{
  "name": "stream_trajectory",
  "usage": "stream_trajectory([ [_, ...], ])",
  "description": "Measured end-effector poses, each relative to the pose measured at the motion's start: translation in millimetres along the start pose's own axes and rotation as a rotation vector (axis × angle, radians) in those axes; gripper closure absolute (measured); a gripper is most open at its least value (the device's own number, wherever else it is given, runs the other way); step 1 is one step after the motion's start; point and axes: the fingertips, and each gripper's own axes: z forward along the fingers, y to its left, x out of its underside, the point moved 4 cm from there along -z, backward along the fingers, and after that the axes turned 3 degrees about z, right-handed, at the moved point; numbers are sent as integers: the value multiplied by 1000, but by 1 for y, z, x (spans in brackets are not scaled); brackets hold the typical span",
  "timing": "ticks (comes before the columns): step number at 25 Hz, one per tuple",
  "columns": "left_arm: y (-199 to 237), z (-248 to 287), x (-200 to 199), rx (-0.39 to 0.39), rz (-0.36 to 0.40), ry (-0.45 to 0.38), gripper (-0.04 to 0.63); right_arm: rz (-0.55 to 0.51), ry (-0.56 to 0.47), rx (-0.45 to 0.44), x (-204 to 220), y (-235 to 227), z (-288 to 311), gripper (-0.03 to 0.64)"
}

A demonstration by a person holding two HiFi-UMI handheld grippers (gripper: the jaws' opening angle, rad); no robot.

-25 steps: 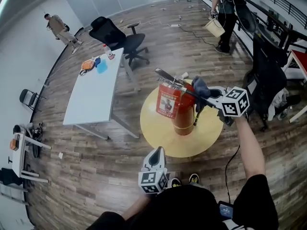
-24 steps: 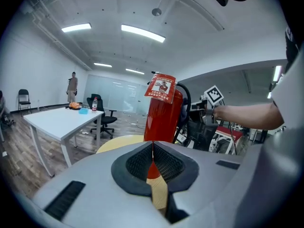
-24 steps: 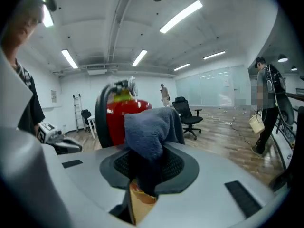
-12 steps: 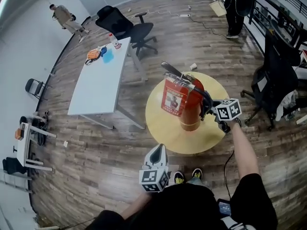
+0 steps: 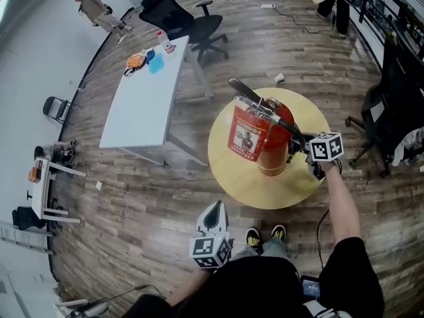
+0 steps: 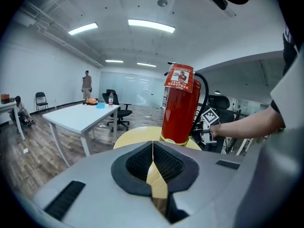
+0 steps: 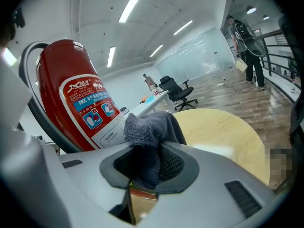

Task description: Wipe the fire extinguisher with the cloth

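While beneath extinguisher (image 5: 273, 152), yellow table (image 5: 252, 191), wood floor (image 5: 132, 201).

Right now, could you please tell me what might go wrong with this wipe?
The fire extinguisher stands free on the round table, and the left tongs are shut and away from it, so a firm sideways push might tip it. The cloth is only pinched in the right tongs; it may drag out.

The red fire extinguisher (image 5: 273, 146) stands upright on the round yellow table (image 5: 242, 185), a black hose curving down its side. The dark grey cloth (image 7: 148, 129), bunched in the right gripper (image 7: 144, 163), seems to touch its labelled cylinder.
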Motion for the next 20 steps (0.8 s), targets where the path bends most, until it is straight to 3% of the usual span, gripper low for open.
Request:
stream_trajectory([
  [4,0,3,2,-9,3,9,572,-148,15,-20,-14,12,-3,522],
  [9,2,5,2,-11,1,3,572,-260,-164,-156,-86,60,-37,523],
  [12,0,5,0,-12,-2,-8,572,-362,-263,-182,-126,93,-62,525],
  [15,-1,4,-3,-14,-3,-18,572,-446,-300,-186,-148,112,-77,525],
  [17,-1,5,-3,-17,-1,-17,572,-460,-292,-198,-150,113,-76,525],
  [20,-2,6,-1,-24,2,-9,572,-392,-259,-249,-145,101,-60,525],
])
